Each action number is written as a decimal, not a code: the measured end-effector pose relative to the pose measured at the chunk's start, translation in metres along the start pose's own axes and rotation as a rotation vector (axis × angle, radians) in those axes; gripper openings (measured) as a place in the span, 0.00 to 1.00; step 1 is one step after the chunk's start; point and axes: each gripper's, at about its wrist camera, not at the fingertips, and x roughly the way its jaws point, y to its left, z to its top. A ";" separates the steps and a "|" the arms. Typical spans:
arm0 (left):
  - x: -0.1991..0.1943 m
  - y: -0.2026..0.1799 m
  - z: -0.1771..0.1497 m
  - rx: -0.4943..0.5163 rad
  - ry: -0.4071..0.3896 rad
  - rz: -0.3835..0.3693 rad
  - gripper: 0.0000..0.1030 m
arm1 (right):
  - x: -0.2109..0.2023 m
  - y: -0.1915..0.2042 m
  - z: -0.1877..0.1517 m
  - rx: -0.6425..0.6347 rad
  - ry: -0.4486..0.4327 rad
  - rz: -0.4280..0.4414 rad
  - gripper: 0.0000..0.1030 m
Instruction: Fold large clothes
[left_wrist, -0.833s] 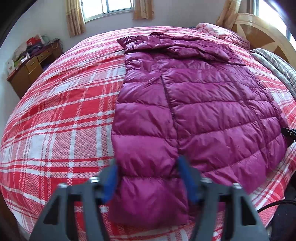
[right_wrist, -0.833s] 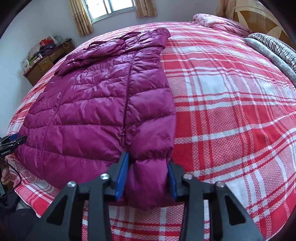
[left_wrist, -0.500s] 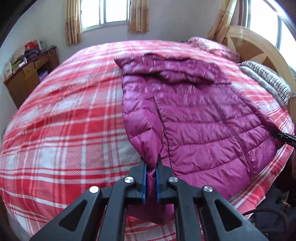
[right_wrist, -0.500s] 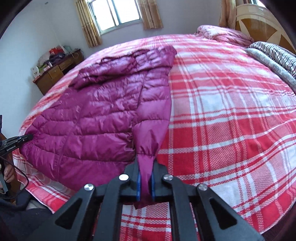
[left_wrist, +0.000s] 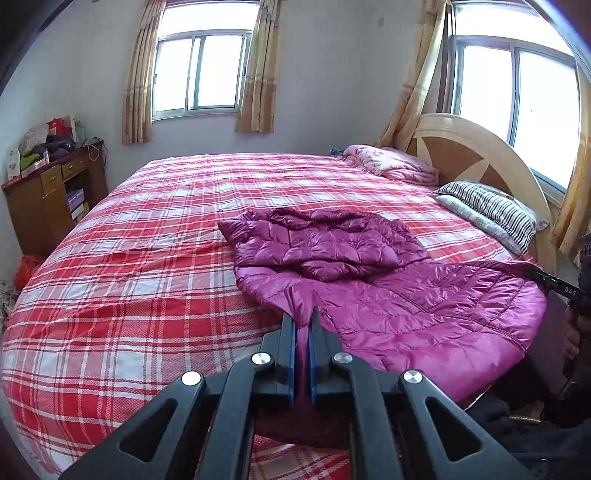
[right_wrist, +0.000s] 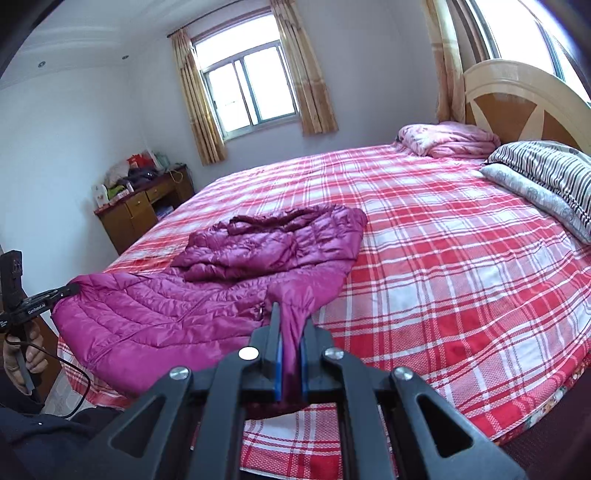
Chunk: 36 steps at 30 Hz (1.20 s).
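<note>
Now both the left gripper (left_wrist: 303, 332) and right gripper (right_wrist: 290, 332) stay clamped on the hem corners of the quilted magenta down jacket (left_wrist: 388, 295), lifted higher off the red plaid bedspread (left_wrist: 147, 258) than before.

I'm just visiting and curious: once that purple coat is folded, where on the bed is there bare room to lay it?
Two patches: the plaid bedspread between the purple coat and the dresser side, and the stretch between coat and striped pillow. The headboard end is crowded: pillows plus a pink quilt.
</note>
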 end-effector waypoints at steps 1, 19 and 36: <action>-0.006 0.000 0.002 -0.008 -0.006 -0.014 0.04 | -0.006 0.001 0.002 0.004 -0.017 0.005 0.08; 0.120 0.038 0.102 -0.082 0.030 0.046 0.04 | 0.090 -0.028 0.105 0.069 -0.100 -0.080 0.07; 0.276 0.092 0.113 -0.136 0.136 0.191 0.51 | 0.273 -0.102 0.104 0.068 0.193 -0.210 0.07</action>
